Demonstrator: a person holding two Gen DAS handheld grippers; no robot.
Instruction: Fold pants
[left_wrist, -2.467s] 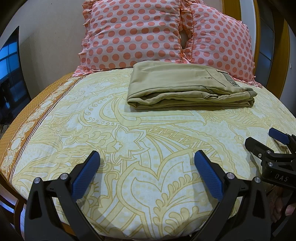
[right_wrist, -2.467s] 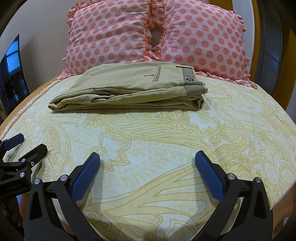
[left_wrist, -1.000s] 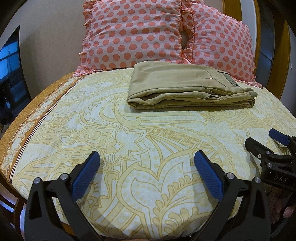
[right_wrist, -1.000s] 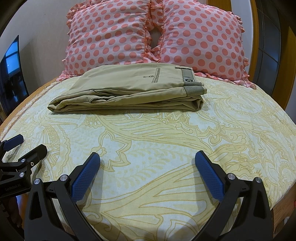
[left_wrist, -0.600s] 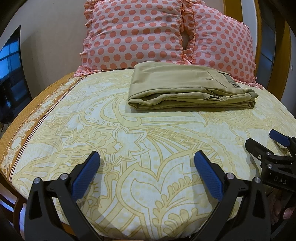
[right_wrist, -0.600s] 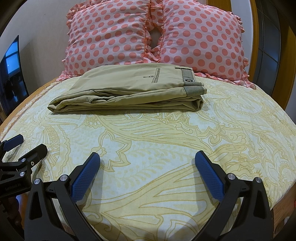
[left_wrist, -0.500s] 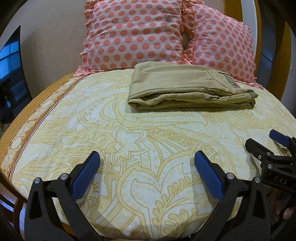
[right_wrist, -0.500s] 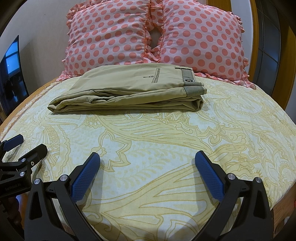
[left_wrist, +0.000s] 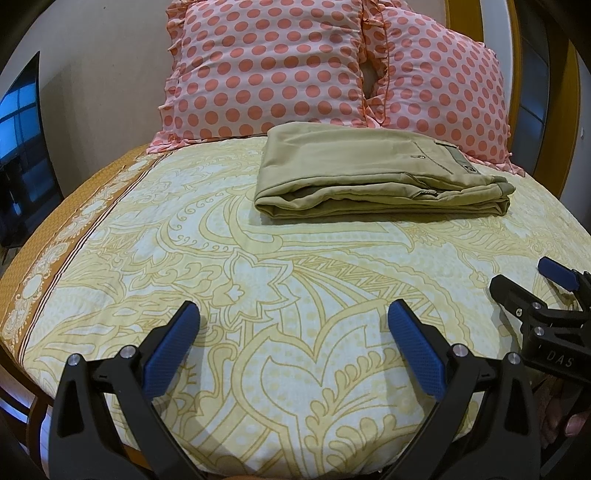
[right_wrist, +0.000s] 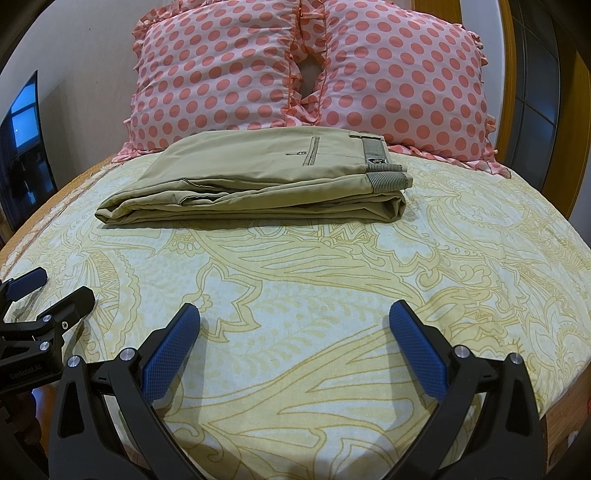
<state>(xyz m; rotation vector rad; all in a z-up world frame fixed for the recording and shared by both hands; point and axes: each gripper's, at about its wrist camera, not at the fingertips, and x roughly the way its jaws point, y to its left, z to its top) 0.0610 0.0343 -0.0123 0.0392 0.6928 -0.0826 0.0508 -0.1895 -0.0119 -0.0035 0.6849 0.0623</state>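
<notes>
**A:** What fills the scene?

**B:** A bed covered by a pale yellow sheet with a gold paisley print (left_wrist: 258, 295), orange-brown border along its left edge. At the head, two pink pillows with coral polka dots and ruffled edges (right_wrist: 306, 70) lean side by side against the wall.

**A:** And the garment?

**B:** The folded khaki cotton pants (right_wrist: 258, 181) lie on the sheet just in front of the pillows, their far edge touching or almost touching the pillow ruffles. The long axis runs left to right across the bed. The striped waistband end (right_wrist: 384, 171) points right, the stacked fold edges face the foot of the bed, and the left end tapers lower.

**A:** Where are the tools?

**B:** Both sit at the foot of the bed, well apart from the pants, a broad stretch of bare sheet between. The left tool (left_wrist: 291, 325) has its blue-padded fingers spread wide, pinching nothing. The right tool (right_wrist: 293, 325) is likewise spread and holds nothing. In the left wrist view the right tool (left_wrist: 524, 280) shows at the right edge, beside its partner.

**A:** Room to move?

**B:** Open sheet lies to the left, right and front of the pants; only the pillow side is closed in.
</notes>
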